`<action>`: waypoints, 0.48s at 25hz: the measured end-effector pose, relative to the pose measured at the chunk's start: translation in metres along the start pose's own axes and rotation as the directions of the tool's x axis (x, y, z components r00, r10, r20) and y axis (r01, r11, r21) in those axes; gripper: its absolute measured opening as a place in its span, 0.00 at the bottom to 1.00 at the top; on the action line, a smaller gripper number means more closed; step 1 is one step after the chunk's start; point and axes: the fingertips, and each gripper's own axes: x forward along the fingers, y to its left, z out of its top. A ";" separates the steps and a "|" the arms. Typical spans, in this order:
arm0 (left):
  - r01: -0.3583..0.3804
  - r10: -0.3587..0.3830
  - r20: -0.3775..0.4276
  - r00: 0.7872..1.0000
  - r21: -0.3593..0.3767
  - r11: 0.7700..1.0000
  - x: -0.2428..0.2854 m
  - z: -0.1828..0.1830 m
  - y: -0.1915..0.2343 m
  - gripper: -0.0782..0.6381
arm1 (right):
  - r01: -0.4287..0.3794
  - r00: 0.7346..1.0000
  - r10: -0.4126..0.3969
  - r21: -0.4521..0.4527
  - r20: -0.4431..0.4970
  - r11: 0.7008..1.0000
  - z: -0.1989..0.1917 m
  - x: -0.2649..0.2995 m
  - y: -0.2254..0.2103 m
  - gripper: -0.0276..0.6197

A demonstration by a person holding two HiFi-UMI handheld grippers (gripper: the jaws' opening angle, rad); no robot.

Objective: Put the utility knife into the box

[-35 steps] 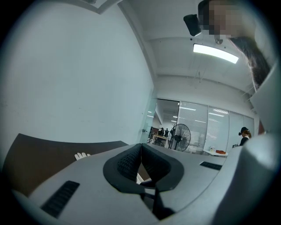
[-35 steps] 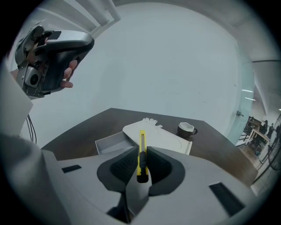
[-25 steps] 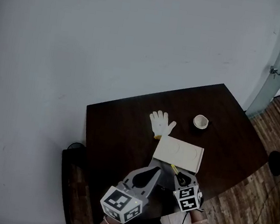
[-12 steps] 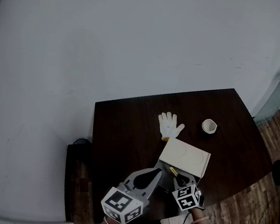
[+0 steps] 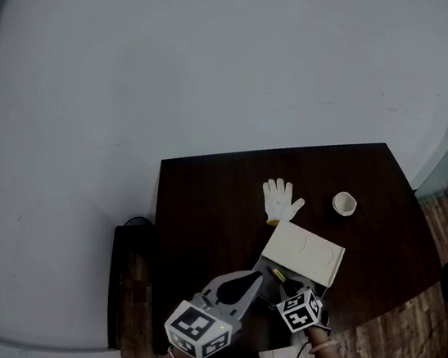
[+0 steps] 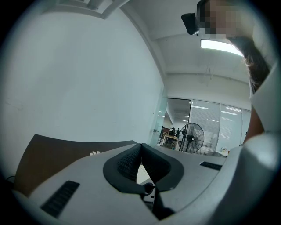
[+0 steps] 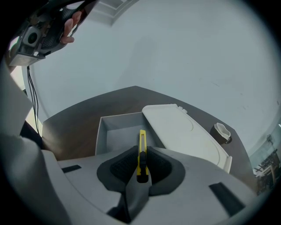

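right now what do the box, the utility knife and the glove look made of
The box looks like matte pale plastic or coated card, with smooth moulded walls. The utility knife has a yellow plastic-looking body with a black slider. The glove seems white knit fabric, yellowish at the cuff.

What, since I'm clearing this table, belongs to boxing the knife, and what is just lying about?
In the job: yellow utility knife, clamped in the right gripper; open box; its lid.
Lying about: white glove; small cup.
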 end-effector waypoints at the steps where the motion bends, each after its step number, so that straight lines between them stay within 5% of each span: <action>1: -0.002 0.002 0.000 1.000 0.000 1.000 0.000 0.000 0.000 0.13 | -0.005 1.000 0.005 -0.002 -0.007 1.000 -0.001 0.002 0.000 0.15; 12: -0.024 0.024 -0.017 1.000 -0.002 1.000 -0.001 -0.005 0.003 0.13 | -0.037 0.997 0.037 0.006 -0.066 0.999 -0.014 0.019 -0.002 0.15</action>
